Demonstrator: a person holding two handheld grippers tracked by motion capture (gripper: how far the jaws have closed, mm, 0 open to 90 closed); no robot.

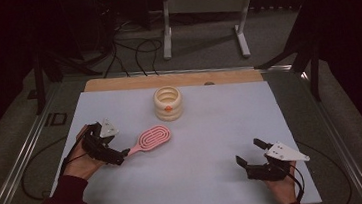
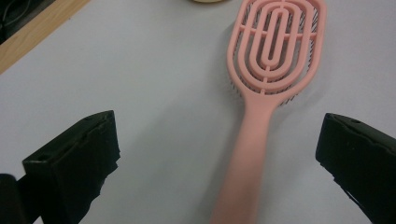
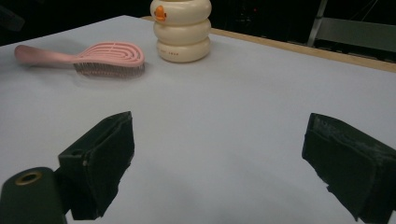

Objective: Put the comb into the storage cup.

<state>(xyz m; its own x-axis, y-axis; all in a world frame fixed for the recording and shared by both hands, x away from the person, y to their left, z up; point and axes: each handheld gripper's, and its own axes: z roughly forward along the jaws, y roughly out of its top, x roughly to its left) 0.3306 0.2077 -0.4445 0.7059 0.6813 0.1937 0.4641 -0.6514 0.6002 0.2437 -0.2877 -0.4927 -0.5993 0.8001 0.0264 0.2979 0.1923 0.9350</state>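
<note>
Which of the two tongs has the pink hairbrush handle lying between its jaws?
The left tongs: the hairbrush handle runs between their open jaws. The right tongs stand open over bare table, far from it.

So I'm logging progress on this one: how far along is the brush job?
Early. Nothing looks done yet: the pink hairbrush lies flat on the white table, apart from the cream ringed container. In hand: the left tool is open with the brush handle running between its jaws, not yet gripped. The right tool hovers open and empty. Closing on the handle, lifting and placing are probably all left.
</note>
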